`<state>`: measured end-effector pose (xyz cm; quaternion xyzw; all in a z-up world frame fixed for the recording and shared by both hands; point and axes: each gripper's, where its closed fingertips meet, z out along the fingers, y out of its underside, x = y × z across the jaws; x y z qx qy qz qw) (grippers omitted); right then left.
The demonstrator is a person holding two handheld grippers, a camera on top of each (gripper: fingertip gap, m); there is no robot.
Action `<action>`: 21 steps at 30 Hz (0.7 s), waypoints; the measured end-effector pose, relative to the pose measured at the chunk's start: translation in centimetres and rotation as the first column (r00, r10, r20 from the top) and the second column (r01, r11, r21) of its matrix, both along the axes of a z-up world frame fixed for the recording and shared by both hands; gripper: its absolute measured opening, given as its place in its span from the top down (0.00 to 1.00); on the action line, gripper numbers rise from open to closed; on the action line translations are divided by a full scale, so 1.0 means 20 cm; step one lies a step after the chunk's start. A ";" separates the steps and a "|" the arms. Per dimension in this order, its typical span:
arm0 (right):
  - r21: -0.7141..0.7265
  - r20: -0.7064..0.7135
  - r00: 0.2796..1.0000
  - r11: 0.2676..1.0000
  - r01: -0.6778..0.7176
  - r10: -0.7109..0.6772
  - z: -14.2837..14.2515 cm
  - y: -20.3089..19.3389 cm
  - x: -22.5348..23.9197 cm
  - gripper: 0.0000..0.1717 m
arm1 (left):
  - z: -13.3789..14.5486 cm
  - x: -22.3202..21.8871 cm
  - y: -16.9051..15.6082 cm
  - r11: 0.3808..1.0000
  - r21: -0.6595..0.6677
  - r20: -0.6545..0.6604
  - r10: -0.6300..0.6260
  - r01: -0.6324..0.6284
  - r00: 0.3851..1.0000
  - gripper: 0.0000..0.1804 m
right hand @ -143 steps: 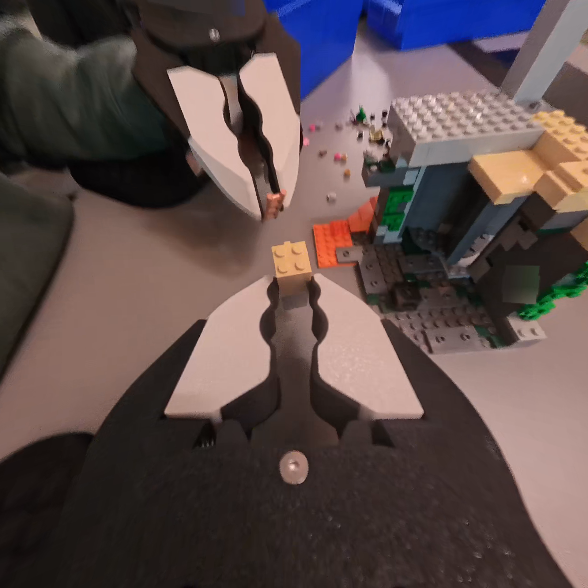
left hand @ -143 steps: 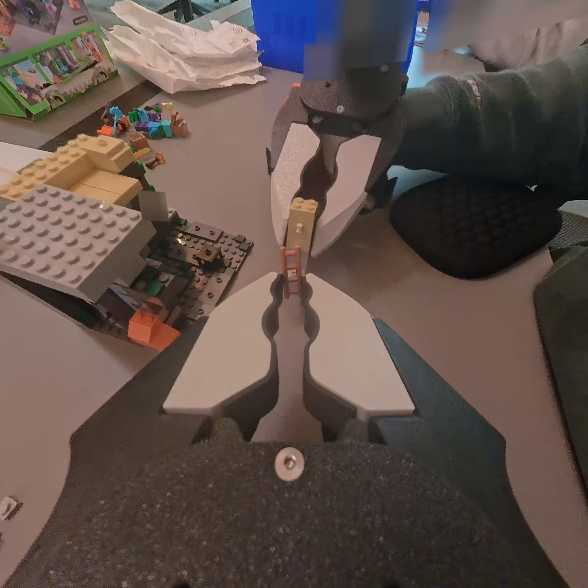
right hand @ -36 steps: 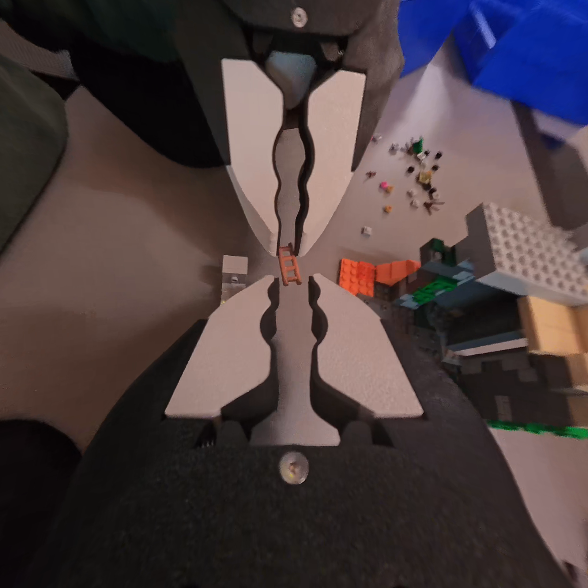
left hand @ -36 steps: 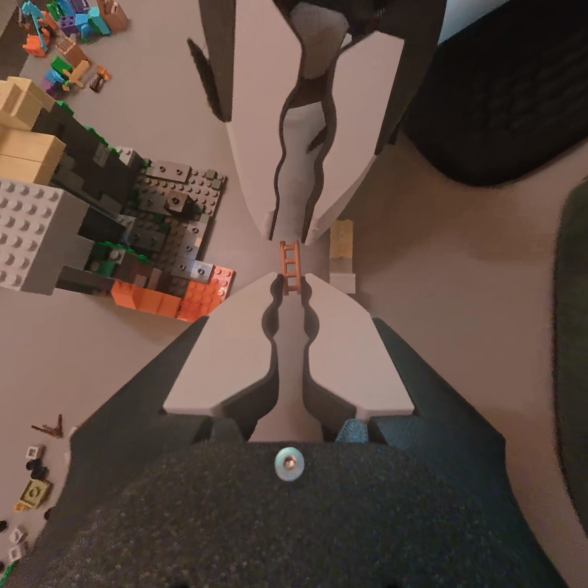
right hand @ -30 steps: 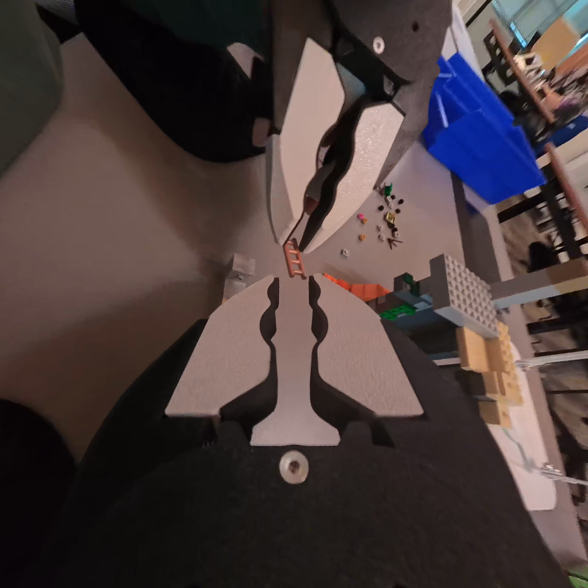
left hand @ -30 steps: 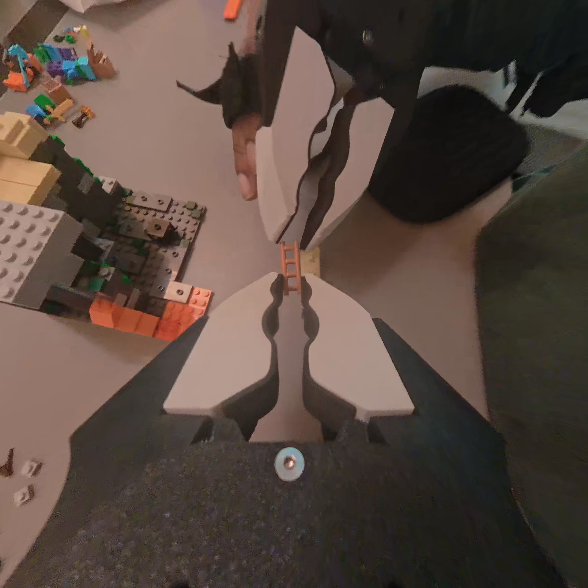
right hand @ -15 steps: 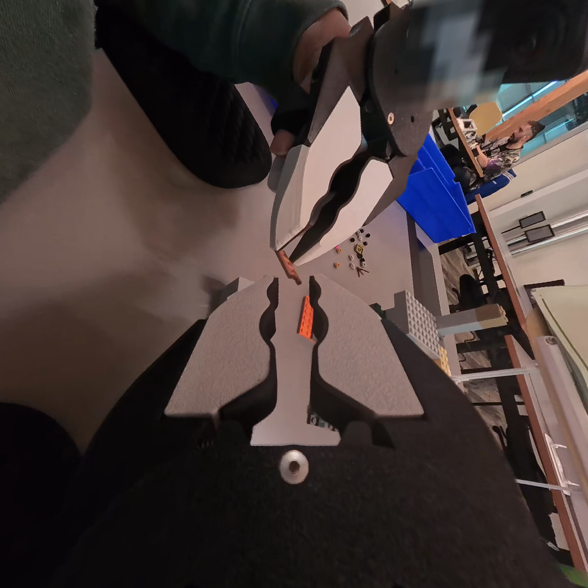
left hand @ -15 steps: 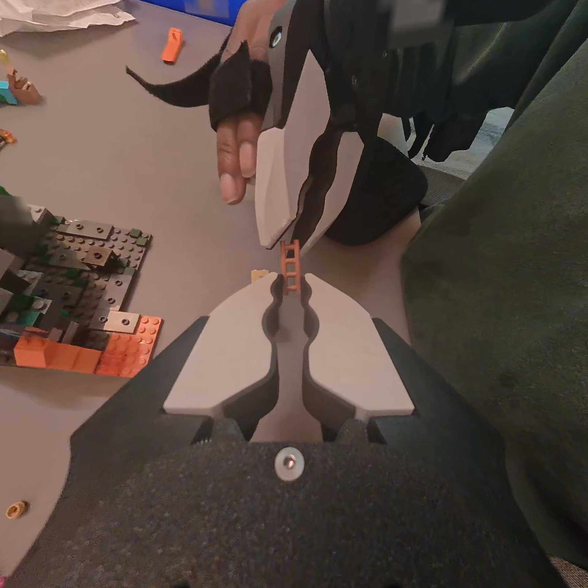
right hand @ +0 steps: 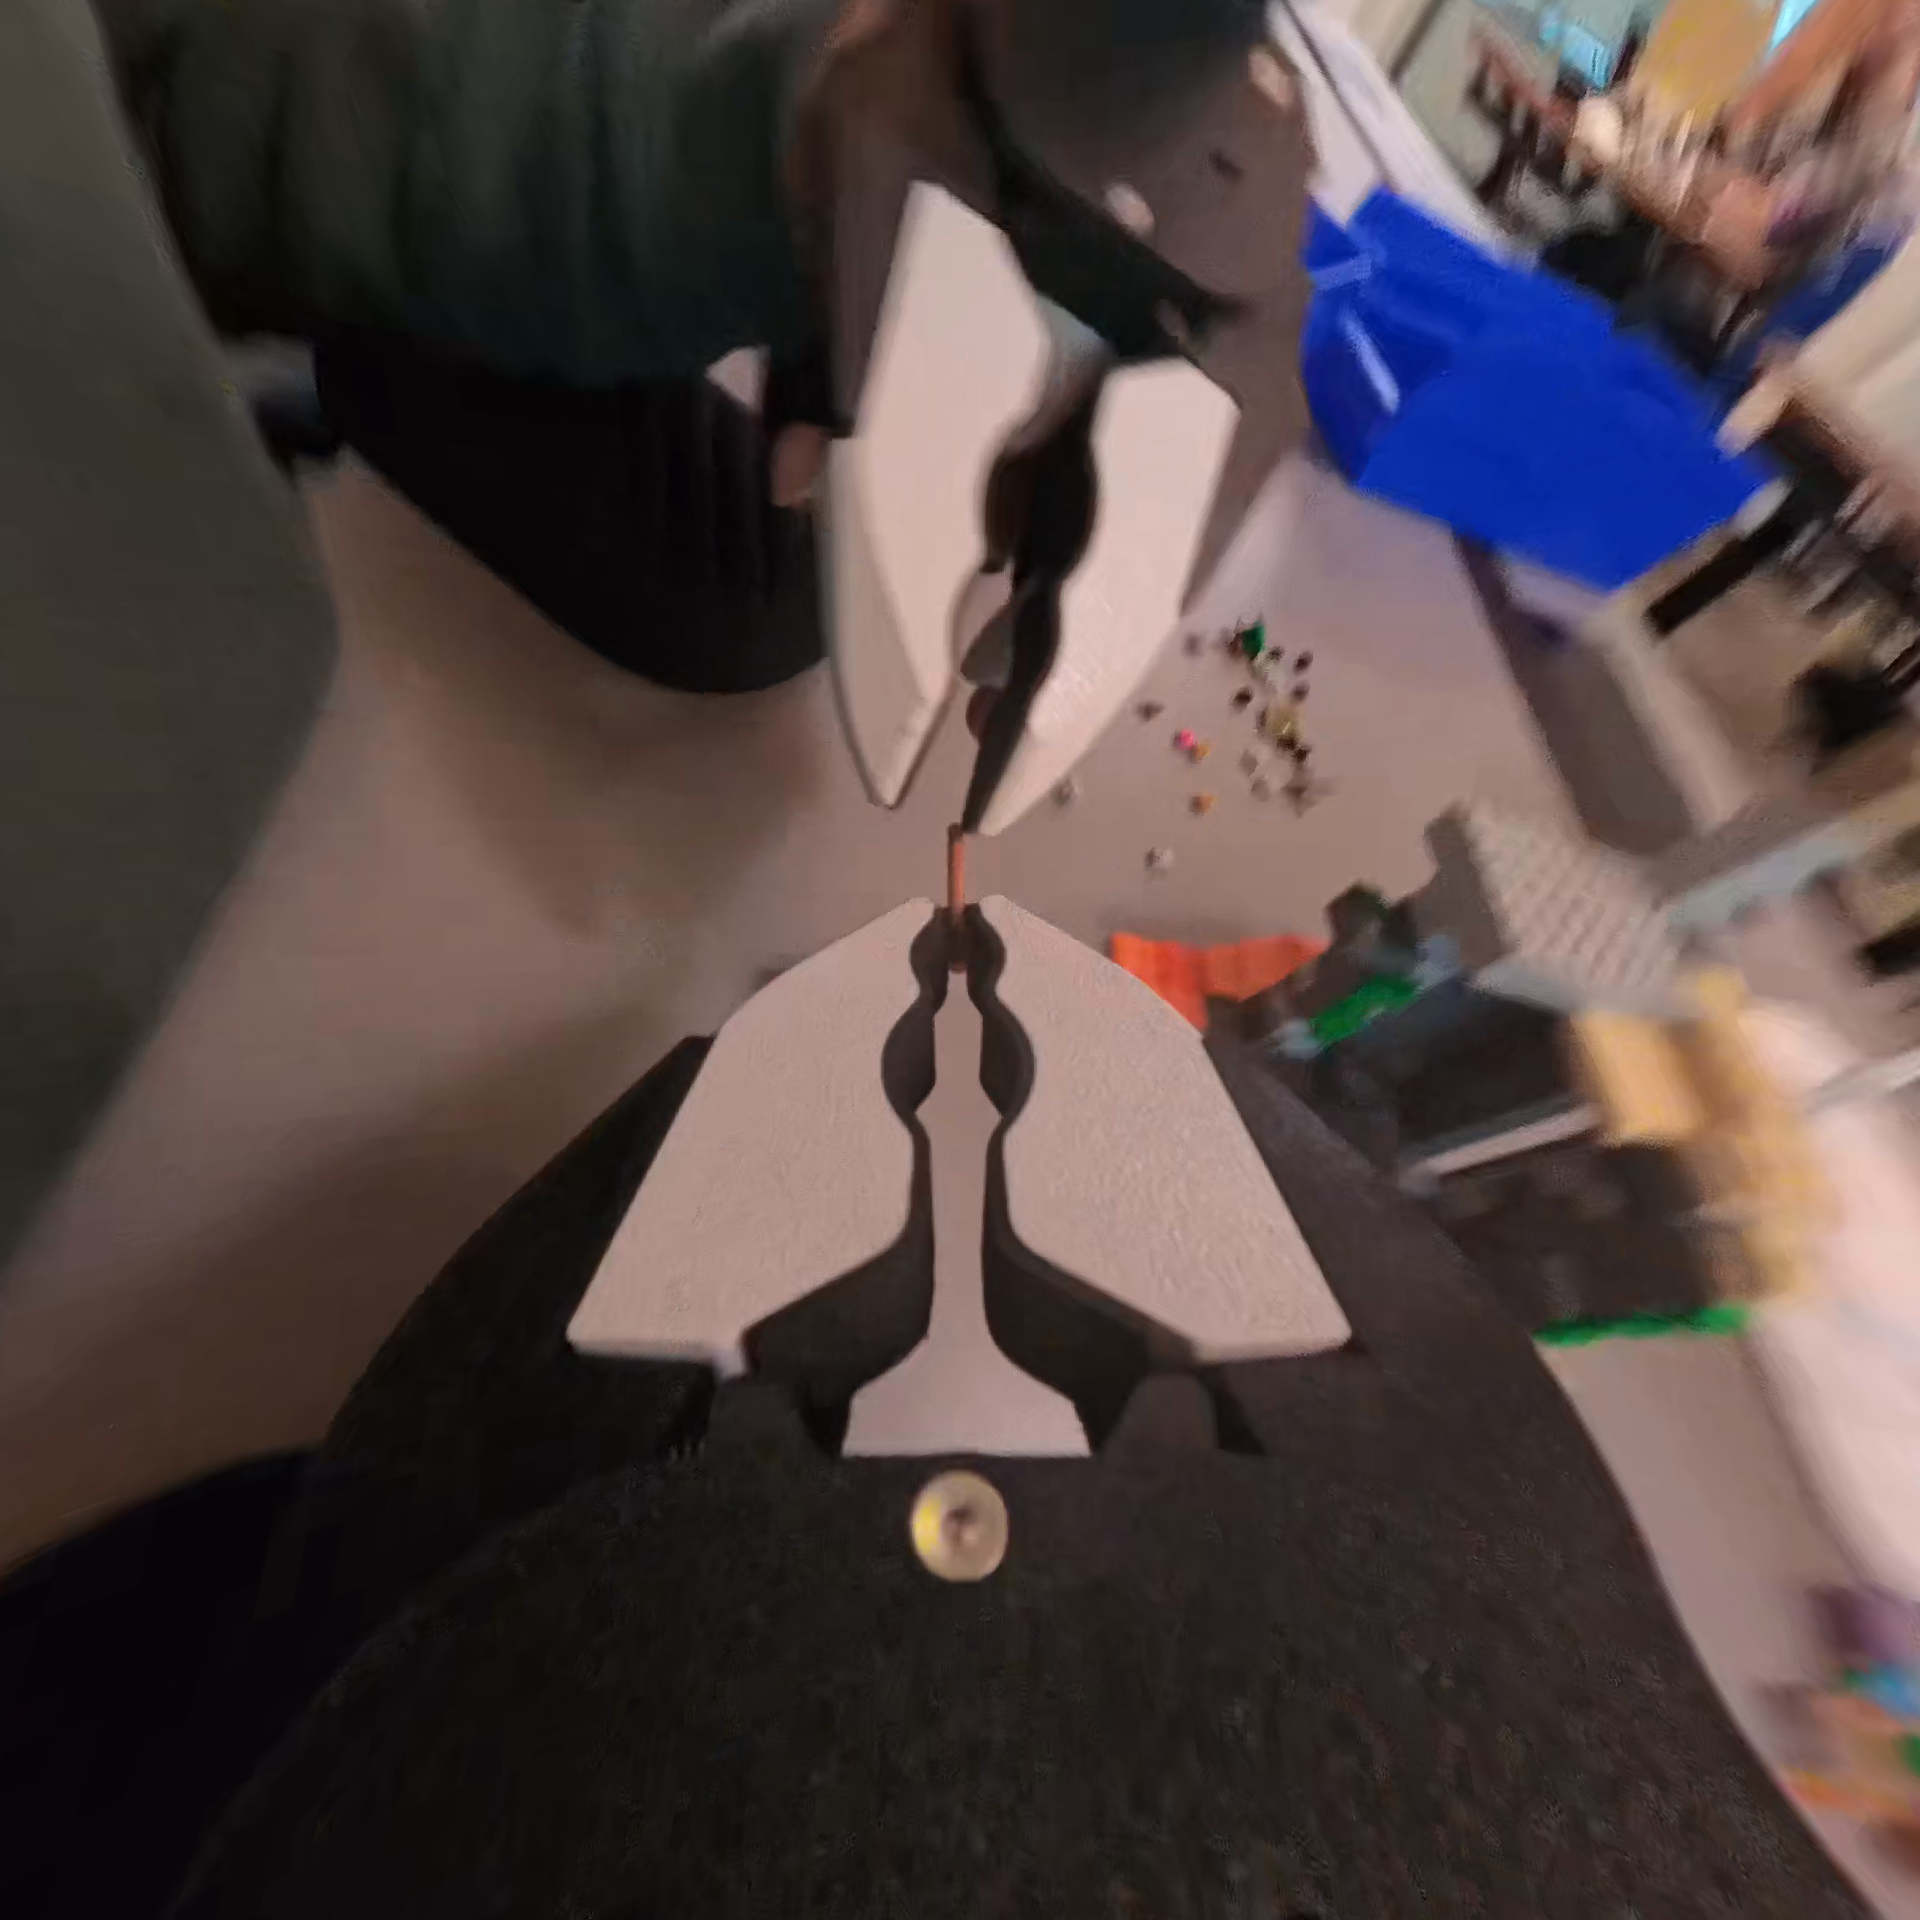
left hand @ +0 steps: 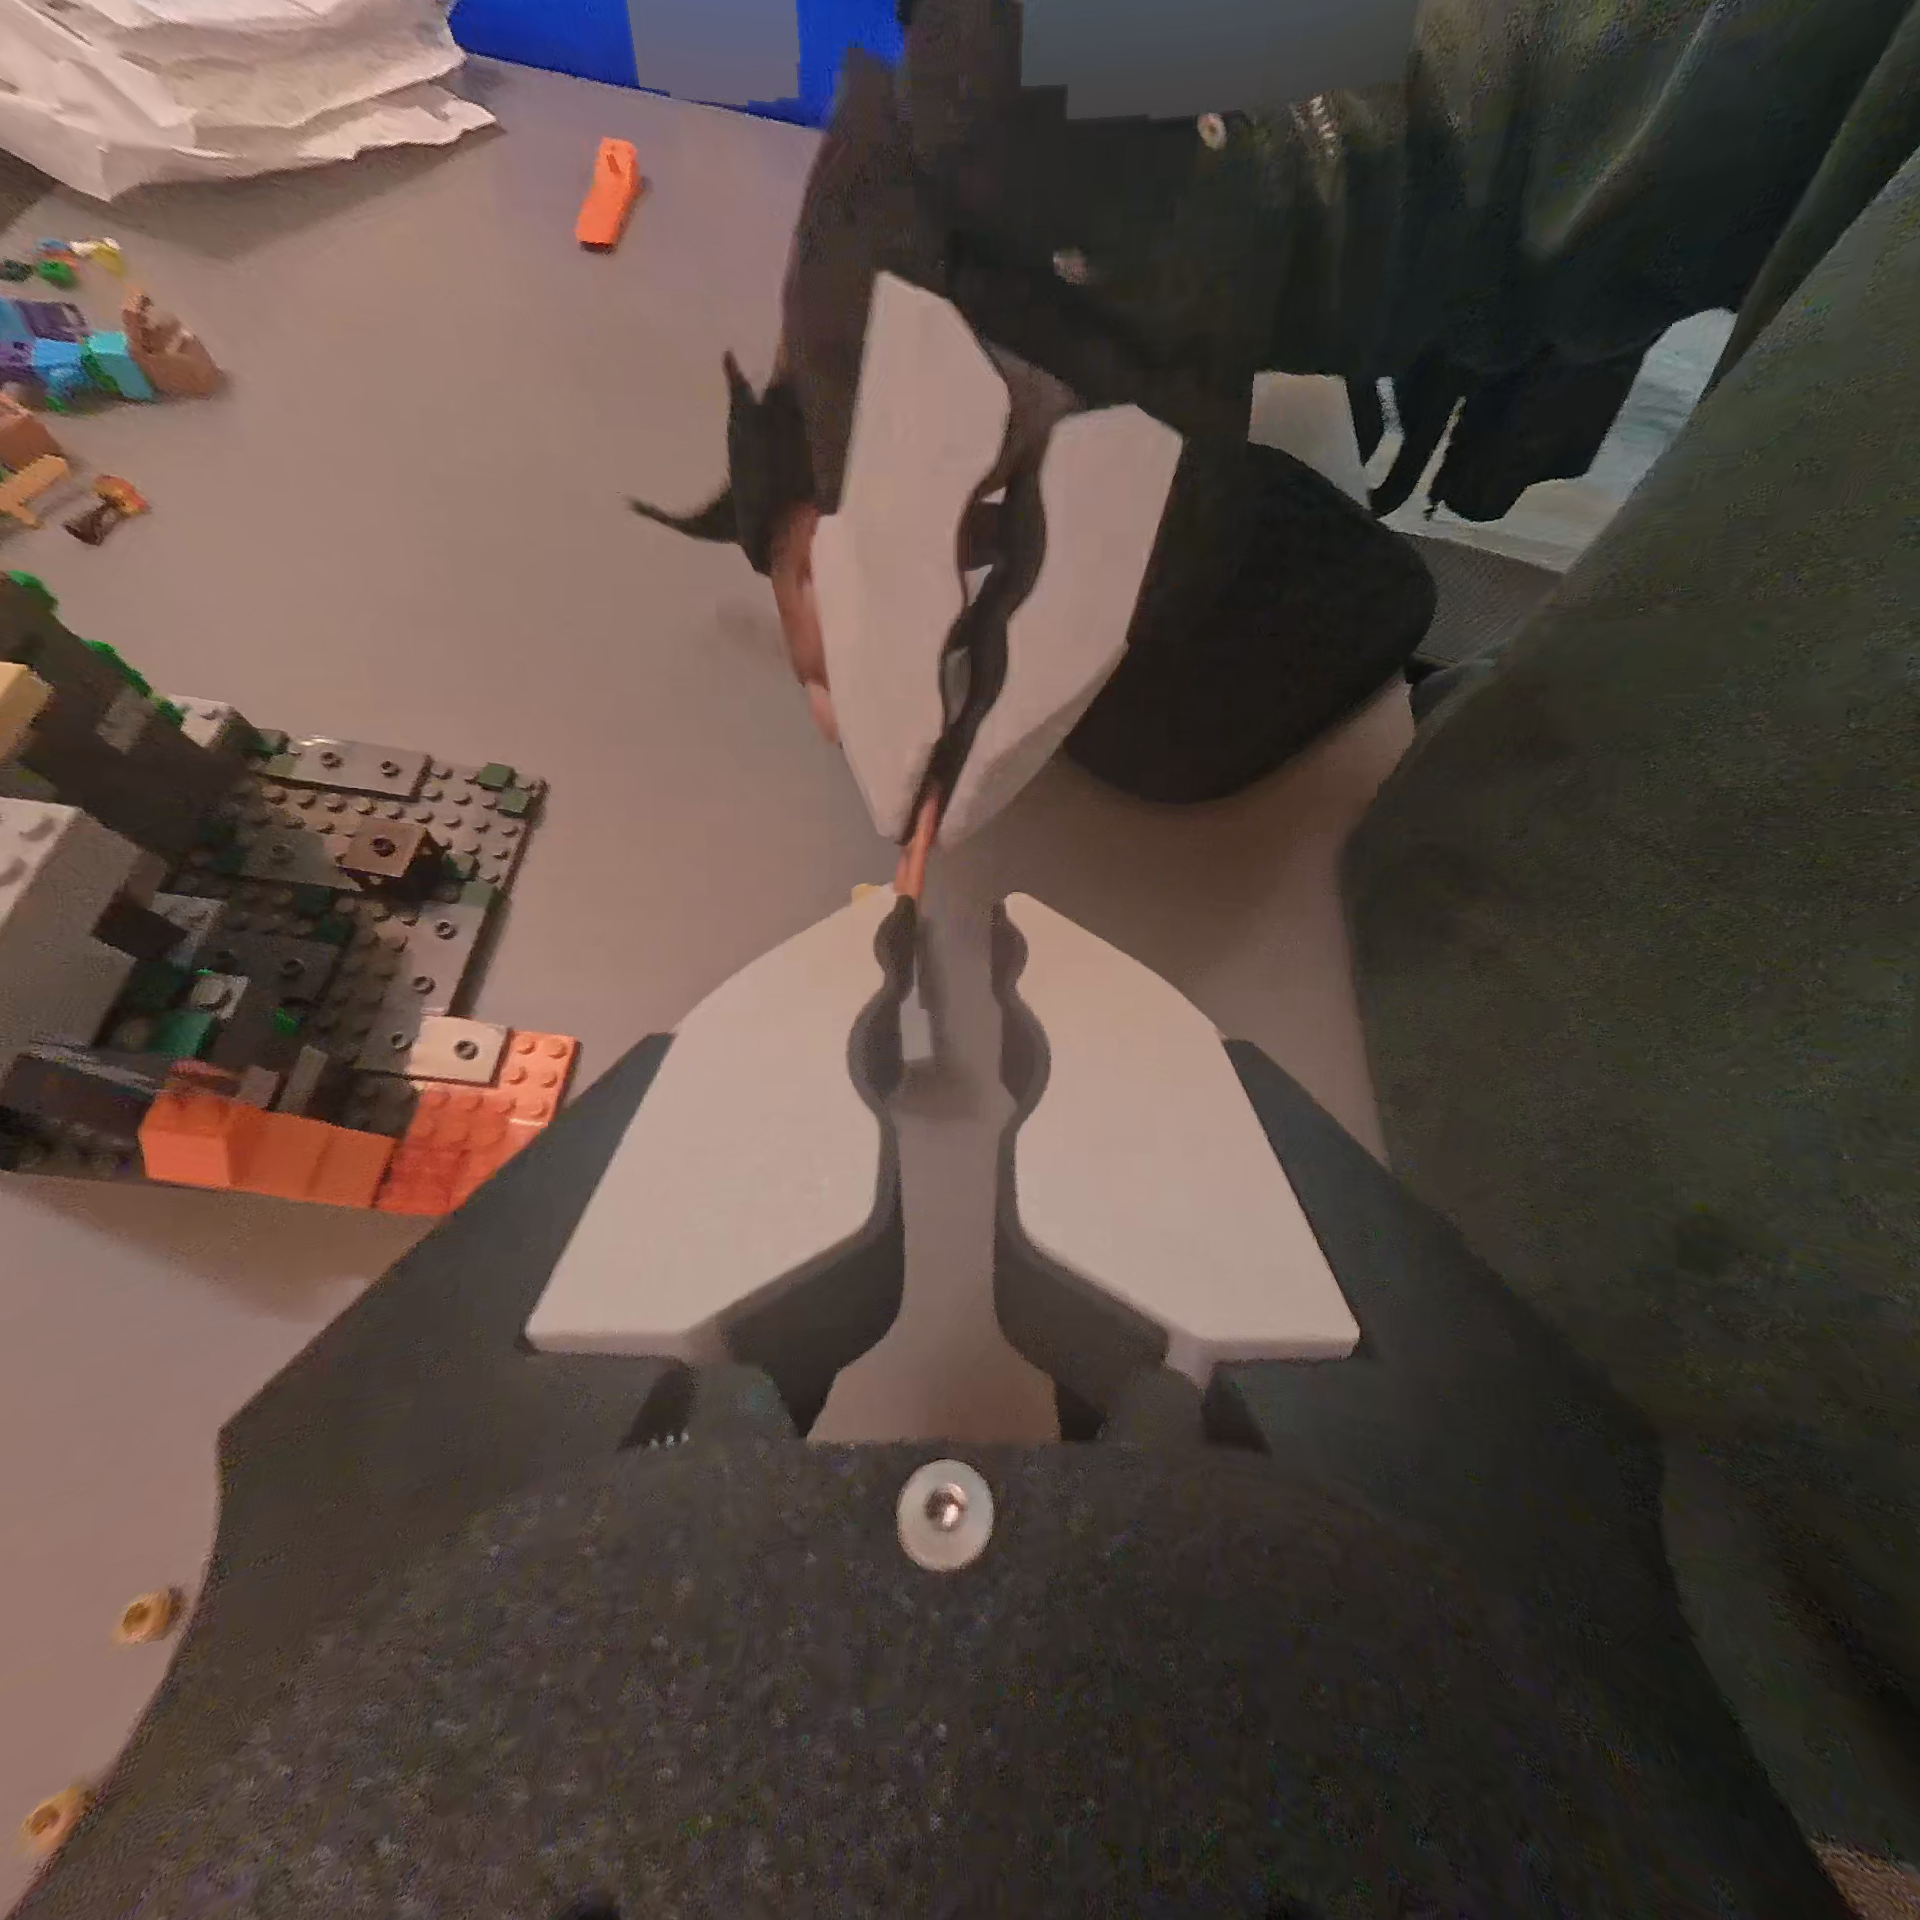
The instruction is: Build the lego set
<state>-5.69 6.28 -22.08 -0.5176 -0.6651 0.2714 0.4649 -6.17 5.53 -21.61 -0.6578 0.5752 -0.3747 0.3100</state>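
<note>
On the grey table, a dark brick build sits toward the left edge, and the two grippers meet tip to tip above the middle. The right gripper is clenched on one end of a small brown ladder, seen edge-on. The left gripper has its fingers apart, with the ladder's other end beside one pad only, not gripped.

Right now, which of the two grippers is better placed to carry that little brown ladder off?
Probably the right. The right gripper has its fingertips closed on the ladder. The left gripper has its fingers standing apart, with the ladder's other end beside only one of them.
</note>
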 end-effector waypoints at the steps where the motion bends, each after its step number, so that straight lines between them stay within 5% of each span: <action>1: -0.149 -0.011 0.999 0.988 0.037 -0.039 -0.01 0.01 0.01 0.98 | -0.01 -0.01 0.01 1.000 0.019 -0.011 0.004 -0.004 1.000 0.92; 3: -0.455 -0.050 0.995 0.889 0.049 -0.080 0.00 0.01 0.01 0.99 | 0.00 0.00 0.02 0.997 0.077 -0.002 0.012 -0.011 1.000 0.91; 6: -0.798 -0.114 0.987 0.603 -0.025 -0.110 0.06 -0.01 0.03 0.99 | 0.02 0.01 0.05 0.986 0.161 0.012 0.034 -0.035 0.999 0.89; 9: -0.939 -0.207 0.964 0.312 -0.146 -0.169 0.14 0.01 0.05 0.99 | 0.05 0.03 0.06 0.971 0.233 0.044 0.040 -0.050 0.998 0.88; 11: -0.962 -0.234 0.951 0.192 -0.196 -0.203 0.16 0.02 0.06 0.99 | 0.09 0.04 0.07 0.955 0.287 0.076 0.051 -0.071 0.996 0.87; 16: -0.966 -0.260 0.936 0.056 -0.254 -0.238 0.18 0.00 0.06 0.99 | 0.14 0.06 0.07 0.933 0.350 0.115 0.048 -0.085 0.992 0.87; 21: -0.964 -0.265 0.932 0.036 -0.265 -0.246 0.19 0.00 0.06 0.99 | 0.14 0.08 0.05 0.935 0.347 0.125 0.035 -0.077 0.991 0.89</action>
